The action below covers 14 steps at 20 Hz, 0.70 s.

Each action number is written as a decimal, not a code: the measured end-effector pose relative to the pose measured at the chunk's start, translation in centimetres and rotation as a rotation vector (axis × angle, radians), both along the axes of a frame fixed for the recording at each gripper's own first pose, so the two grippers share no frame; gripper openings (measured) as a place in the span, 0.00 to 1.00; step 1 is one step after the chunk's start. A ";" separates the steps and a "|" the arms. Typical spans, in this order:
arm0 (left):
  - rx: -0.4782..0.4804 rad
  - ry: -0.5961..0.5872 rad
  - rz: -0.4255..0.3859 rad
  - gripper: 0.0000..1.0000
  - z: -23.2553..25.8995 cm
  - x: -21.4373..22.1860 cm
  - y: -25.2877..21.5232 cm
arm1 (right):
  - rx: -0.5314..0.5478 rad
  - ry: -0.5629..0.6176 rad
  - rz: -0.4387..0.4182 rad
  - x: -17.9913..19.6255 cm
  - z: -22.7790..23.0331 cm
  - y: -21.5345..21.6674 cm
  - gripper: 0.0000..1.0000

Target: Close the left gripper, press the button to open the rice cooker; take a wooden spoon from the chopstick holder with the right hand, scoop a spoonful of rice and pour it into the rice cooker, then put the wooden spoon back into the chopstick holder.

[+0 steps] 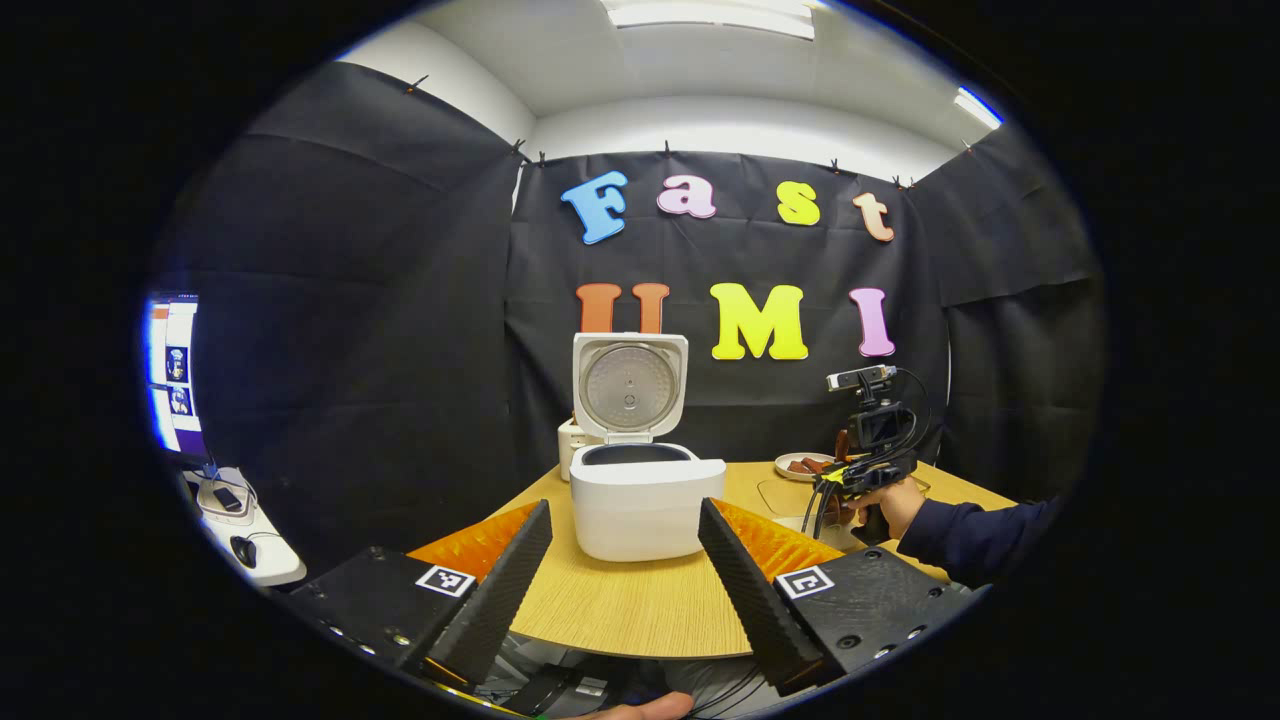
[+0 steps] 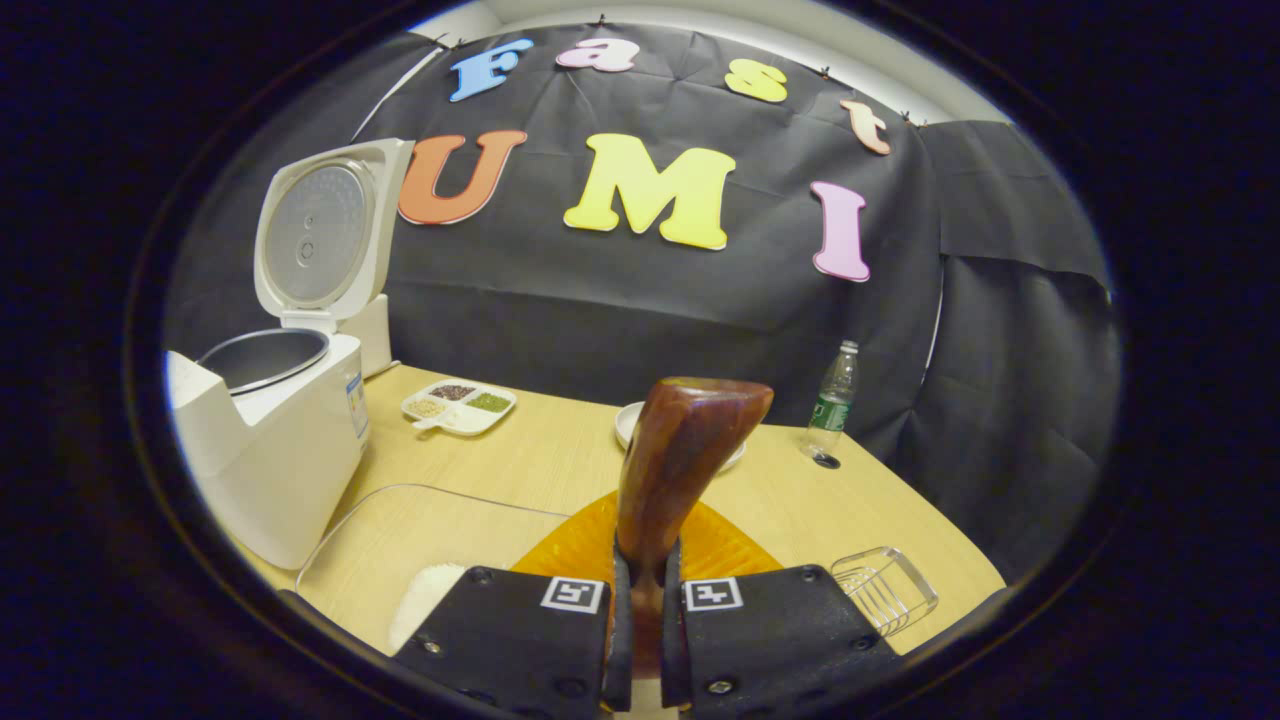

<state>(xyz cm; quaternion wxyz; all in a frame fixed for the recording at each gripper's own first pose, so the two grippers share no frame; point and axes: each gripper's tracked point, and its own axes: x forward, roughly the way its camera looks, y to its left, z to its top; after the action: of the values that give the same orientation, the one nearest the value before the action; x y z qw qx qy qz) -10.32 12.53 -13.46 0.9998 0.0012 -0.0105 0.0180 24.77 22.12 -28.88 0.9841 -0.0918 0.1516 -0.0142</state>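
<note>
the wooden spoon (image 2: 680, 470) stands clamped between the two fingers of the right gripper (image 2: 640, 610), its long axis running straight out along the fingers, away from the camera and a little upward. its broad brown end is the far, upper end, and the part between the pads is narrower; in the right gripper view that end rises above the far edge of the bench (image 2: 560, 460). which face of the bowl is up i cannot tell. in the left gripper view the same gripper (image 1: 860, 480) is held by a hand (image 1: 895, 505) in a dark sleeve over the bench's right side.

the left gripper (image 1: 625, 560) hangs at the bench's near edge with its fingers spread wide and nothing between them, aimed at the rice cooker (image 1: 645, 500).

the rice cooker sits towards the left part of the bench, its lid (image 2: 315, 235) swung up and standing nearly upright at the back, the dark inner pot (image 2: 265, 358) open to the top. bare bench lies between the cooker and the spoon. a clear tray (image 2: 400, 535) lies flat just beside the cooker's base, with a heap of white rice (image 2: 420, 600) at its near corner, just left of the right gripper's fingers.

farther back, a divided white dish (image 2: 460, 405) of grains lies near the far edge; a white plate (image 2: 630, 420) sits behind the spoon, and a water bottle (image 2: 835, 400) stands upright by the far right edge. a clear wire-ribbed holder (image 2: 885, 590) sits at the near right corner.
</note>
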 end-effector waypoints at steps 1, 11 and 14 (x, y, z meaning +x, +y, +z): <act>-0.007 0.008 0.007 0.94 -0.2 0.1 0.2 | 0.017 0.016 0.015 -0.2 -0.4 1.0 0.16; -0.044 0.047 0.053 0.94 -0.9 1.0 3.0 | 0.510 0.240 0.151 -1.9 -2.3 7.4 0.16; -0.057 0.057 0.078 0.94 -0.7 1.5 4.1 | 0.617 0.314 0.156 -1.7 -2.7 7.6 0.16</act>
<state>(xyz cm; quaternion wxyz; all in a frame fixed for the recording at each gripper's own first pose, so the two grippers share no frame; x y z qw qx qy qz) -8.78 16.61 -14.14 0.9978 -0.0262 0.0187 0.0574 23.10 29.69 -31.62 0.9282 0.1973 0.2909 0.1218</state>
